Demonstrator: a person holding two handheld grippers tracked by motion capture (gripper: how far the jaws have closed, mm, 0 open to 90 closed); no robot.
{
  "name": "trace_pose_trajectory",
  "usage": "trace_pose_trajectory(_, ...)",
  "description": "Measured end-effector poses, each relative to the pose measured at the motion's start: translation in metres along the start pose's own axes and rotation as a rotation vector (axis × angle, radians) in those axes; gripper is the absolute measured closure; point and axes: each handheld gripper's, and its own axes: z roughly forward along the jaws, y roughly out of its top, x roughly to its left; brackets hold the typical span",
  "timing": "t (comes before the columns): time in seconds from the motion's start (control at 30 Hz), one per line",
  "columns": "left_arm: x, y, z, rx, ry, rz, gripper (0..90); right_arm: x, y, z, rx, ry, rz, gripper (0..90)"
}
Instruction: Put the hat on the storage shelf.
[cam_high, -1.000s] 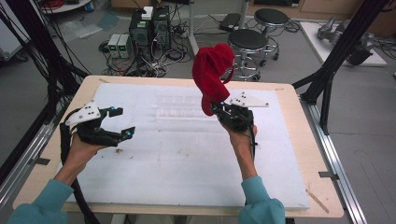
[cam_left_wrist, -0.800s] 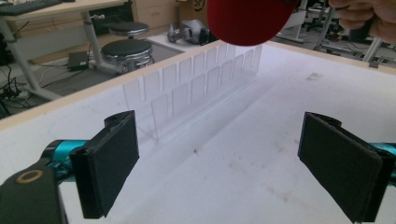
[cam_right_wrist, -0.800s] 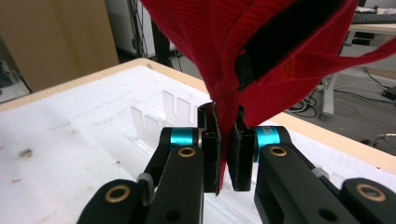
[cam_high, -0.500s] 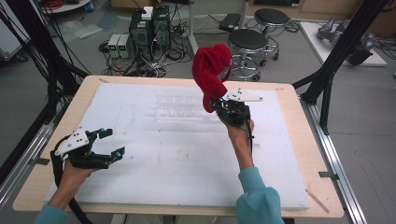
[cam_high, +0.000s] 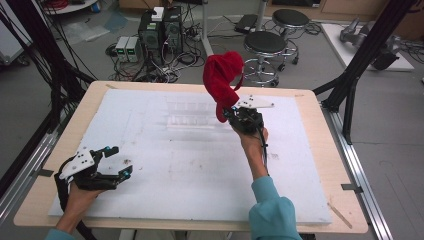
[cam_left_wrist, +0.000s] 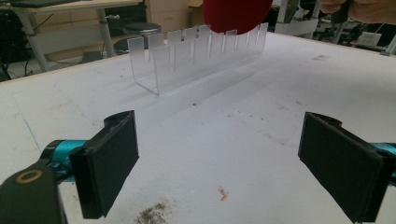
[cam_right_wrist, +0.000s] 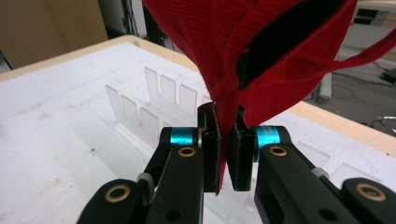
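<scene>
Jaws of the right gripper (cam_right_wrist: 223, 154) pinch the red knitted cap (cam_high: 221, 80); left gripper (cam_high: 111, 161) jaws gape empty. Lower the cap slowly onto the far clear slotted acrylic rack (cam_left_wrist: 196, 53).

Even, bright overhead light on the white board (cam_high: 150, 150), soft shadows (slight blur in the high view).
</scene>
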Motion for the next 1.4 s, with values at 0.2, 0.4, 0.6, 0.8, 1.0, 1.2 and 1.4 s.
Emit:
trace_pose_trajectory(0.2, 0.000, -0.009, -0.002, 0.001, 0.003, -0.015, 12.5, -0.002, -0.003, 0.005, 0.015, 0.003, 0.014, 85.4)
trace_pose_trajectory(0.4, -0.001, -0.010, -0.003, -0.008, 0.010, -0.010, 12.5, -0.004, -0.007, 0.011, 0.037, 0.006, 0.023, 85.4)
trace_pose_trajectory(0.6, -0.002, -0.011, -0.003, -0.010, 0.018, -0.004, 12.5, -0.002, -0.012, 0.016, 0.035, -0.002, 0.036, 85.5)
trace_pose_trajectory(0.8, -0.002, -0.011, -0.003, -0.011, 0.024, 0.003, 12.5, -0.001, -0.012, 0.015, 0.038, 0.001, 0.047, 85.0)
trace_pose_trajectory(1.0, -0.002, -0.011, -0.004, -0.014, 0.028, 0.002, 12.6, -0.001, -0.015, 0.015, 0.053, -0.008, 0.042, 68.4)
trace_pose_trajectory(1.2, -0.002, -0.011, -0.004, -0.018, 0.033, 0.001, 12.6, -0.002, -0.015, 0.009, 0.059, -0.032, 0.060, 38.9)
trace_pose_trajectory(1.4, -0.002, -0.012, -0.005, -0.025, 0.039, -0.002, 12.6, -0.004, -0.013, -0.002, 0.054, -0.067, 0.088, 19.8)
